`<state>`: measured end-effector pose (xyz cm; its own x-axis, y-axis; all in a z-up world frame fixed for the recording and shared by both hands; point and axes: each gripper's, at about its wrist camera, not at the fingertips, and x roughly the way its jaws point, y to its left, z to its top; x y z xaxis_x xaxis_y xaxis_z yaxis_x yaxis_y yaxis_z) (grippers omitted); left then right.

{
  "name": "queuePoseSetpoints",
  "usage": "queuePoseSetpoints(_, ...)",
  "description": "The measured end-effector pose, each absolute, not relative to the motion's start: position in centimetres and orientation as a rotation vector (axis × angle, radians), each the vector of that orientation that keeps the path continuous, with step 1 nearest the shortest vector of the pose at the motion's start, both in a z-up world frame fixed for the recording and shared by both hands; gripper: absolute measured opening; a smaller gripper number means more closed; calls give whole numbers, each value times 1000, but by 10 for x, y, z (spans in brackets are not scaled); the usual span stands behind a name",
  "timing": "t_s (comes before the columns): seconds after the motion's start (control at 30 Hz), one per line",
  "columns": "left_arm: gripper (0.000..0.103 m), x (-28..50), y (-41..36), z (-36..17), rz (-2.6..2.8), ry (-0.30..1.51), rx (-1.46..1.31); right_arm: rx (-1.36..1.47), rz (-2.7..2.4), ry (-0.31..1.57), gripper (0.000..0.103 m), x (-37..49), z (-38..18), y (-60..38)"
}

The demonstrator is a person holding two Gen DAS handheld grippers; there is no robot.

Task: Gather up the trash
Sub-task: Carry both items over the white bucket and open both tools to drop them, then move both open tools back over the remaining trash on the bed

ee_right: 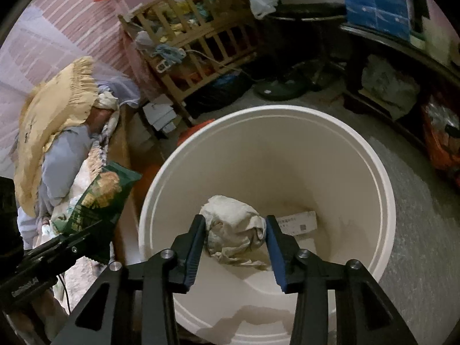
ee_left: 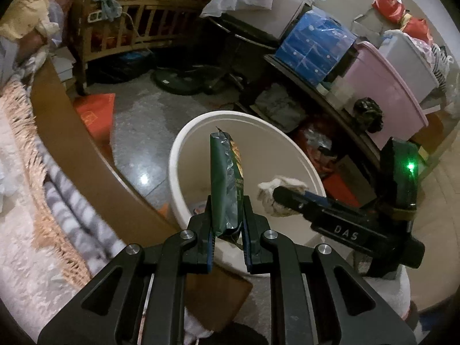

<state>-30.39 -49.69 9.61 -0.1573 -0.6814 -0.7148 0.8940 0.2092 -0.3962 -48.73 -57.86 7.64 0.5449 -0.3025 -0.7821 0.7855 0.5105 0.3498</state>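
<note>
My left gripper is shut on a green snack bag, which stands upright over the near rim of a white bucket. From the right wrist, the same bag and left gripper show left of the bucket. My right gripper hangs over the bucket's mouth with a crumpled white paper wad spanning the gap between its fingers and touching both pads. In the left wrist view, the wad sits at the tip of the right gripper. A printed paper slip lies on the bucket's bottom.
A bed edge with fringed blankets runs along the left. Behind the bucket stand a wooden crib and a fan base. A low shelf on the right carries a blue box and a pink bin. Orange bags lie on the floor.
</note>
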Motion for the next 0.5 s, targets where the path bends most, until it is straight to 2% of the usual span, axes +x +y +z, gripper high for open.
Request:
queuePoseSetpoints(0.1, 25, -304, -501, 95, -1422, 1026, 268, 789, -737, 719, 46, -491, 74, -581)
queuePoseSetpoints(0.17, 45, -303, -500, 94, -1434, 1038, 250, 798, -736, 719, 47, -492, 74, -582)
queuePoseSetpoints(0.37, 47, -295, -487, 97, -1399, 1029, 245, 800, -738, 729, 55, -489, 74, -580)
queuePoseSetpoints(0.5, 46, -285, -470, 103, -1317, 992, 252, 795, -715, 730, 55, -482, 76, -575)
